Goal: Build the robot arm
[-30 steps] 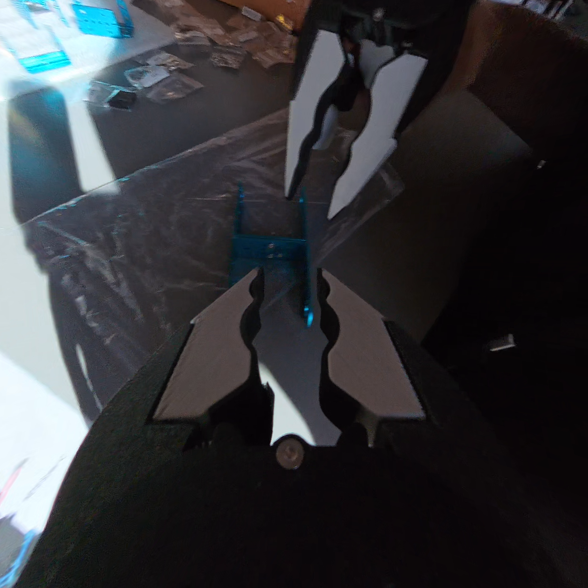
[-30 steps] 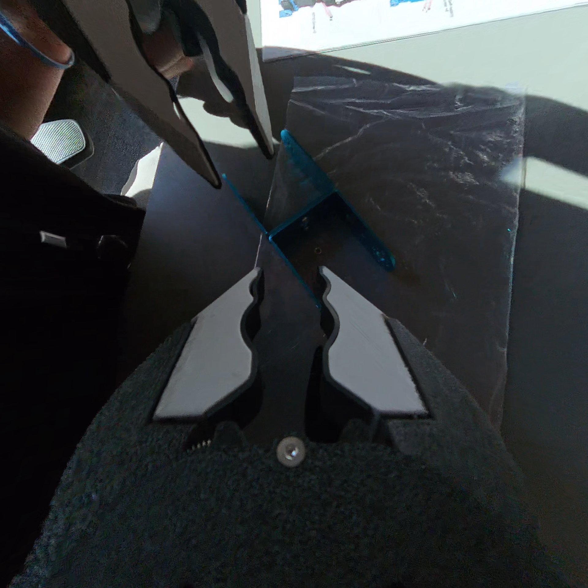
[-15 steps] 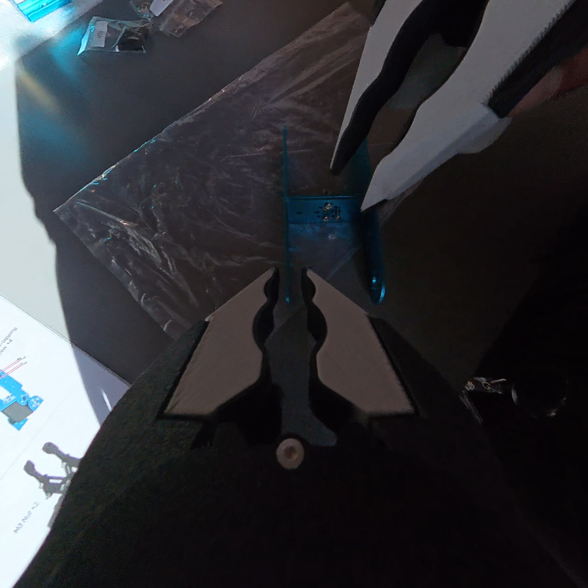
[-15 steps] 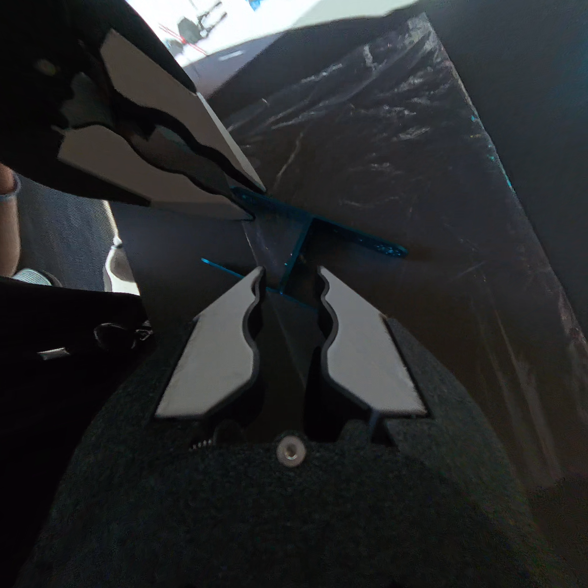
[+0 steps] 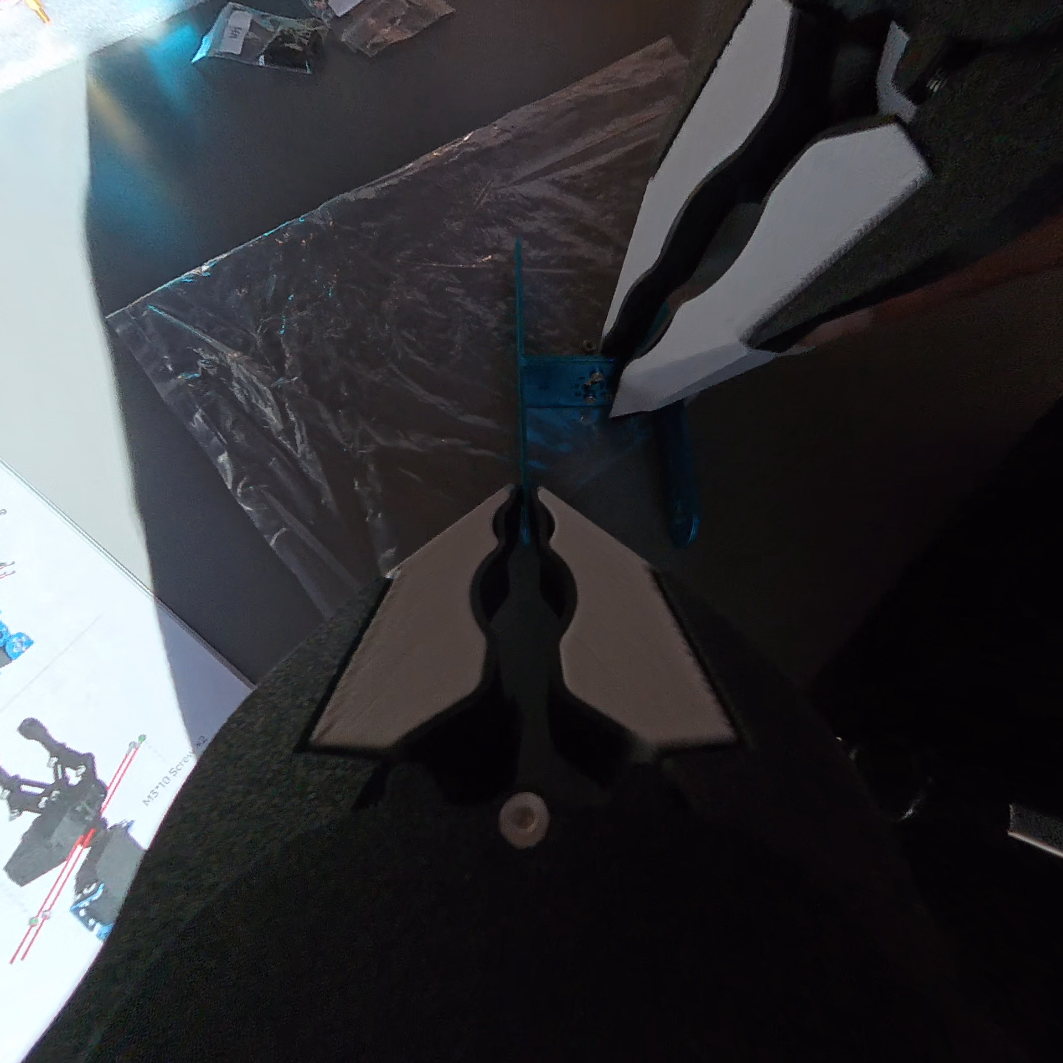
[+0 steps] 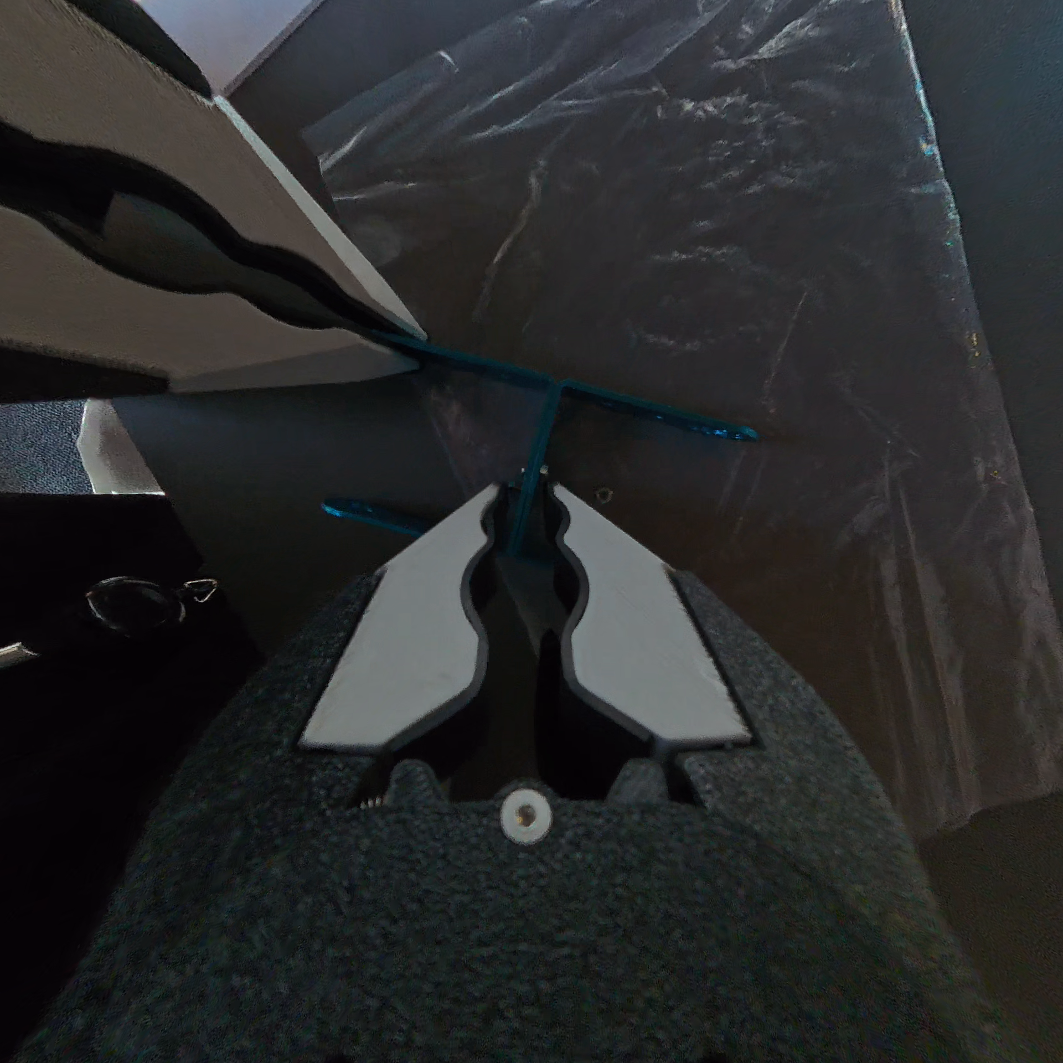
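A blue metal bracket, with two long side plates joined by a cross plate, sits on a clear plastic bag on a dark table. My left gripper is shut on the near end of the bracket's left side plate. My right gripper comes in from the upper right at the cross plate. In the right wrist view my right gripper is shut on the cross plate of the bracket. There the left gripper pinches the far side plate over the bag.
A white printed instruction sheet lies at the lower left of the table. Several small parts bags lie at the far edge. A person's dark clothing is close at the left of the right wrist view. There is about 5 cm between the tips of the two grippers.
Both grippers have closed in on the bracket. The left gripper has shut on a side plate and the right gripper has shut on the cross plate.
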Action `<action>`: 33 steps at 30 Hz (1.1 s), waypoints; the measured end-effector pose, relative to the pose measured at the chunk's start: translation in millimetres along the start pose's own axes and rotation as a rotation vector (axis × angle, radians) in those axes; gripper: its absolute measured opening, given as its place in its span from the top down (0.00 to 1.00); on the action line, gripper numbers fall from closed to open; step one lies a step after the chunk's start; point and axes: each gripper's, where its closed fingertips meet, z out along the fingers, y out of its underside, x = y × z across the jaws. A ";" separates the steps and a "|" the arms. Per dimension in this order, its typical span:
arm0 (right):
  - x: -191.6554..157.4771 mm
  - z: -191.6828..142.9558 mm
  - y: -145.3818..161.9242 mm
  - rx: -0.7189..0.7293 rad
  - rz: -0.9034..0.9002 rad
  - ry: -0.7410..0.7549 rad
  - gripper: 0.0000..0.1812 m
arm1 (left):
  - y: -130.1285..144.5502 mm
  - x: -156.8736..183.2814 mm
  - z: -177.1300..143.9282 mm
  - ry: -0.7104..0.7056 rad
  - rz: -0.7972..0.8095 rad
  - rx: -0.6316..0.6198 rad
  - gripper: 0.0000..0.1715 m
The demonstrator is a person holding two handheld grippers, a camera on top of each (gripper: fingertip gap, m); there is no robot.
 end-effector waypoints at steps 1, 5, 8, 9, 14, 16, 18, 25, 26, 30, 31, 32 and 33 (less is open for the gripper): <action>-0.1 0.4 0.1 -0.002 0.002 0.002 0.94 | 0.2 0.6 -0.1 -0.003 0.004 0.001 1.00; 2.9 -2.2 -1.4 0.017 0.016 0.012 0.96 | -1.9 10.8 -3.8 0.045 -0.015 0.022 0.97; 4.9 -6.9 -4.7 0.044 0.001 0.031 0.96 | -5.3 14.5 -8.2 0.051 -0.013 0.047 0.96; 6.6 -8.7 -6.9 0.062 -0.008 0.043 0.96 | -7.0 15.9 -9.4 0.051 -0.008 0.058 0.95; 12.3 -17.0 -12.9 0.110 -0.061 0.080 0.96 | -13.7 20.9 -11.8 0.025 0.006 0.104 0.94; 13.2 -22.2 -15.3 0.137 -0.111 0.095 0.96 | -14.1 26.2 -13.6 0.049 0.009 0.115 0.93; 15.4 -29.6 -18.4 0.173 -0.178 0.124 0.96 | -19.6 27.4 -20.0 0.095 -0.023 0.166 0.94; 13.0 -60.5 -42.8 0.291 -0.473 0.219 0.97 | -79.2 0.4 -41.1 0.465 -0.479 0.452 0.67; 9.8 -60.8 -44.9 0.294 -0.519 0.219 0.97 | -84.9 -0.7 -39.8 0.517 -0.516 0.464 0.66; 5.9 -65.4 -54.6 0.348 -0.590 0.231 0.97 | -87.6 0.0 -22.2 0.616 -0.577 0.413 0.72; 8.4 -68.4 -57.7 0.359 -0.610 0.257 0.97 | -88.8 1.6 -21.5 0.641 -0.584 0.414 0.79; 10.3 -70.7 -59.8 0.367 -0.629 0.269 0.97 | -92.5 3.4 -24.5 0.671 -0.590 0.436 0.84; 11.8 -71.8 -60.4 0.368 -0.639 0.265 0.97 | -94.1 3.4 -24.8 0.673 -0.595 0.439 0.85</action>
